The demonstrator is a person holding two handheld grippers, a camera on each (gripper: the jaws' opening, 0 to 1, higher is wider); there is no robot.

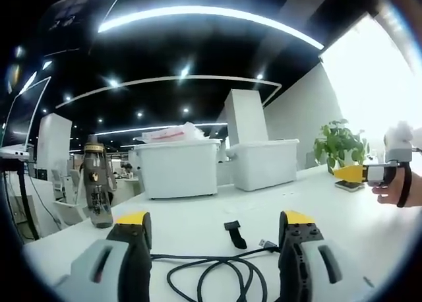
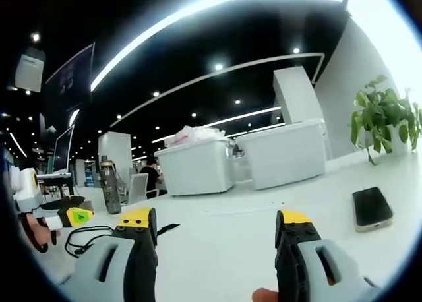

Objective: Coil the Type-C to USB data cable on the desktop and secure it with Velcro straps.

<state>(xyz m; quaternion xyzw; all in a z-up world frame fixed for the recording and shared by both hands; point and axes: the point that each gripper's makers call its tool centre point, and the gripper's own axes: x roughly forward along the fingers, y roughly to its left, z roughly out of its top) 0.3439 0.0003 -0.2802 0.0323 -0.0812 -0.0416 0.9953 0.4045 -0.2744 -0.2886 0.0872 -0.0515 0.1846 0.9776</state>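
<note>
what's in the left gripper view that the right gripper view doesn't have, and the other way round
The left gripper view alone has the cable's USB plug between its jaws. The right gripper view alone has the phone's dark screen face up and a seated person behind the desk. Both share the black cable, the Velcro strap, the water bottle, two white bins, the potted plant and the white desk.

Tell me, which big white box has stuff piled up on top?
The left white bin, nearer the bottle. Crumpled white stuff pokes above its rim; the right white bin has a flat lid.
</note>
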